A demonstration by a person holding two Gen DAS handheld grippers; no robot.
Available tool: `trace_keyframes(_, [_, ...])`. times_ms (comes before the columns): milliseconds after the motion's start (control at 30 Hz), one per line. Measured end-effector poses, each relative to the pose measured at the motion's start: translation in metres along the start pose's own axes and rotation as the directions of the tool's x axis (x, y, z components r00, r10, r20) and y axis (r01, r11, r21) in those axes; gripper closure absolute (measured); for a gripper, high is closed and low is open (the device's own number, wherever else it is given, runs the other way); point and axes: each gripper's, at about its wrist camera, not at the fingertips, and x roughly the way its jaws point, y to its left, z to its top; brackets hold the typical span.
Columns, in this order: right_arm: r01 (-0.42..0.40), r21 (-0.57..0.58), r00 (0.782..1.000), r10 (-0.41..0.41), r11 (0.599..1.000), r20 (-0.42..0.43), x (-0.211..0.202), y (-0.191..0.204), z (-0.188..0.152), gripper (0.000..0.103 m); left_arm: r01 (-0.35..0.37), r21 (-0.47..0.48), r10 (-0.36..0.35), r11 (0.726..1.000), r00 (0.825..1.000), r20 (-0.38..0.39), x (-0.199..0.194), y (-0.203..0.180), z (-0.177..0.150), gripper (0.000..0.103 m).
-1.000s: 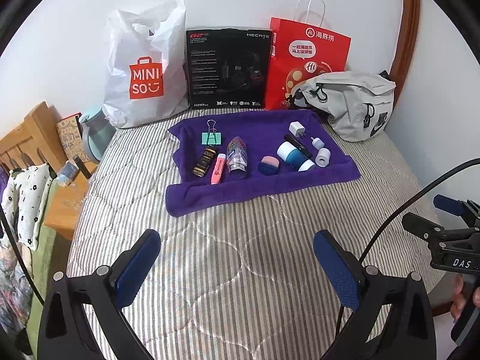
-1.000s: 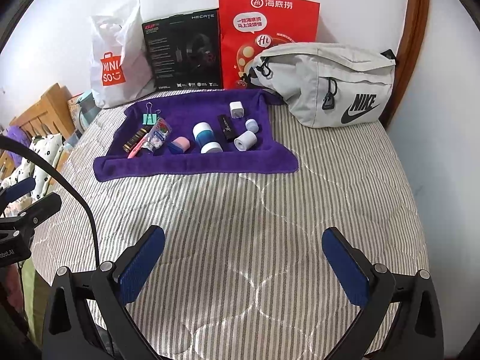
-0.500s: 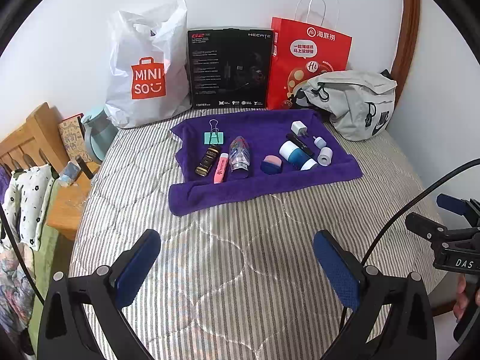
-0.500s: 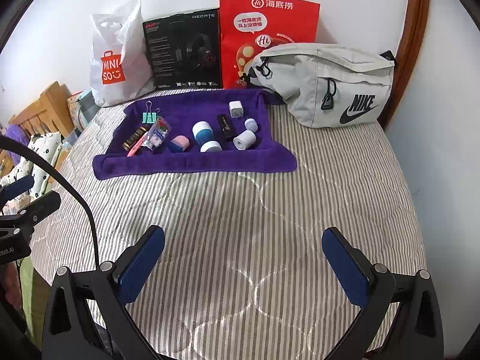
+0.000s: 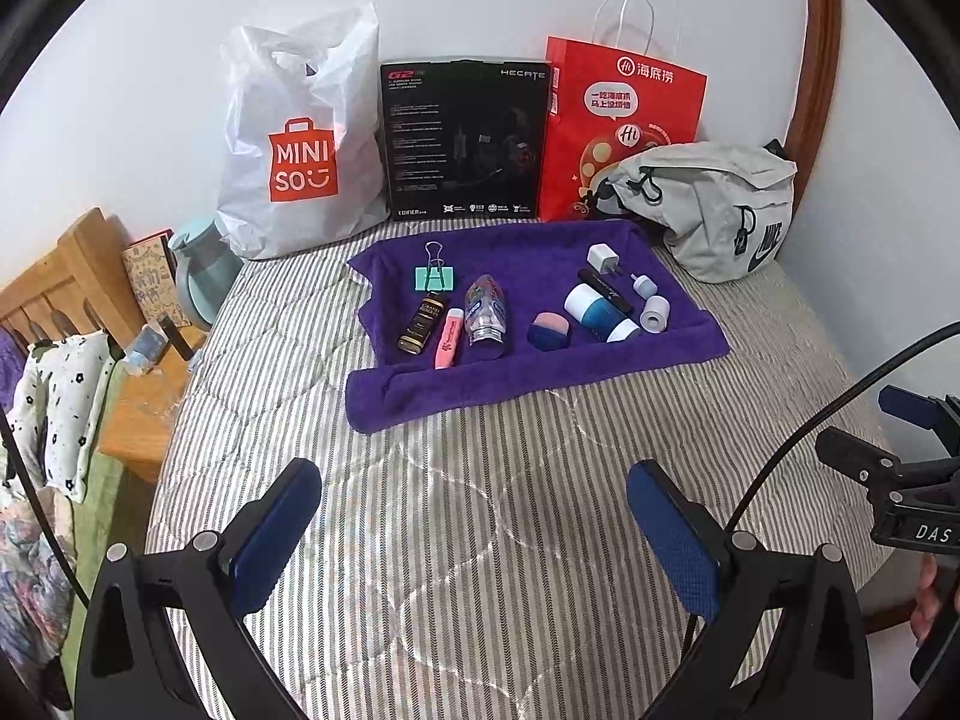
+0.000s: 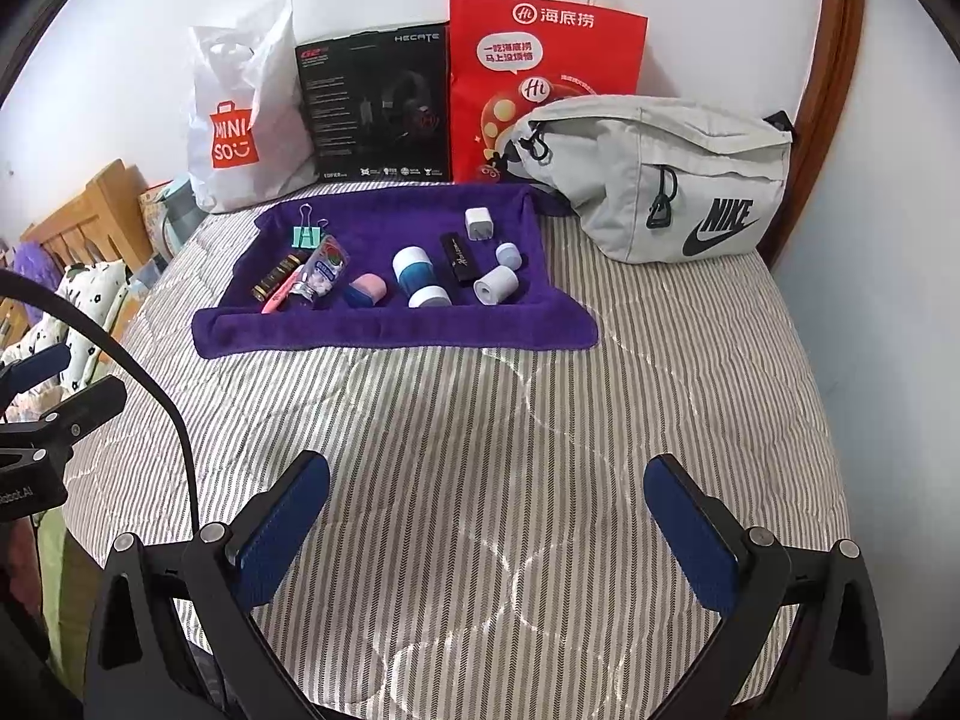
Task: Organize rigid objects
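Cylinders (image 6: 413, 269) and tubes lie on plush purple towel (image 6: 396, 333).

Small items lie on a towel (image 6: 396, 330) ahead of the right gripper (image 6: 486, 531); bags (image 6: 660, 174) stand behind.

Left gripper (image 5: 474, 510) over the striped bed (image 5: 480, 540) — jaws wide apart, nothing between them.
Ahead lies a purple towel (image 5: 540, 372) bearing a teal binder clip (image 5: 433, 279), a pink highlighter (image 5: 449, 338), a clear bottle (image 5: 486, 312) and a white charger plug (image 5: 600, 256); the right gripper (image 5: 900, 450) shows at the right edge — its jaws' state unclear.
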Motion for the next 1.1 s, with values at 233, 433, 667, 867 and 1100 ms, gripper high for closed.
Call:
trace_keyframes(233, [0.004, -0.001, 1.000, -0.004, 1.000, 0.000, 0.0001, -0.0003, 0.0006, 0.000, 0.001, 0.002, -0.001, 1.000, 1.000, 0.004, -0.0002, 0.0009, -0.0007, 0.000])
trace_keyframes(433, [0.006, -0.002, 1.000, -0.006, 1.000, -0.002, 0.0001, -0.0006, 0.0004, 0.000, 0.001, 0.008, -0.001, 1.000, 1.000, 0.004, -0.0004, 0.0005, -0.0012, 0.000])
trace_keyframes(667, [0.009, -0.003, 1.000, -0.009, 1.000, -0.004, 0.0006, -0.0007, 0.0000, 0.000, 0.002, 0.008, -0.002, 1.000, 1.000, 0.004, -0.0006, -0.0010, -0.0005, 0.000])
trace_keyframes(867, [0.009, -0.004, 1.000, -0.009, 1.000, -0.008, 0.0020, -0.0009, 0.0007, 0.000, 0.003, 0.008, -0.003, 1.000, 1.000, 0.004, -0.0001, -0.0001, -0.0003, 0.000])
trace_keyframes(1100, [0.008, -0.008, 1.000, -0.008, 1.000, -0.012, 0.0037, -0.0002, 0.0006, 0.000, -0.002, 0.009, 0.002, 1.000, 1.000, 0.001, 0.0021, 0.0026, 0.0006, 0.000])
